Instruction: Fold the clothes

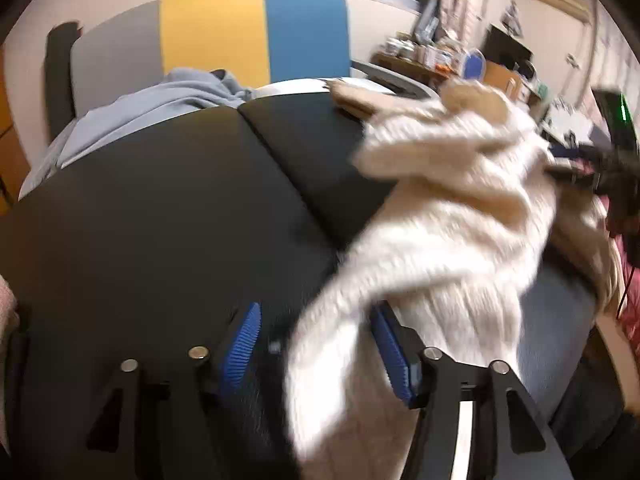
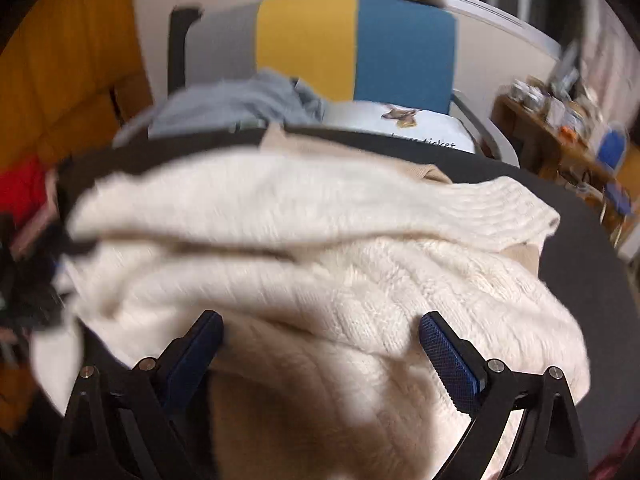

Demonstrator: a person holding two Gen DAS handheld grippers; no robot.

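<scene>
A cream cable-knit sweater (image 1: 448,208) lies bunched across the right half of the black table (image 1: 160,220). One fold of it hangs down between the jaws of my left gripper (image 1: 316,312). The cloth drapes over the right pad (image 1: 390,352). A dark gap separates it from the left pad (image 1: 244,344), so the jaws stand partly open. In the right wrist view the sweater (image 2: 320,240) fills the middle in thick folds. My right gripper (image 2: 320,316) is wide open just over it, with the knit spread between and under its pads and neither pad pressing.
A beige garment (image 2: 436,172) peeks from under the sweater's far edge. Behind the table stands a chair with a grey, yellow and blue back (image 1: 256,32), and a light-blue garment (image 1: 168,96) is heaped on its seat. A cluttered wooden shelf (image 2: 560,128) is at the right.
</scene>
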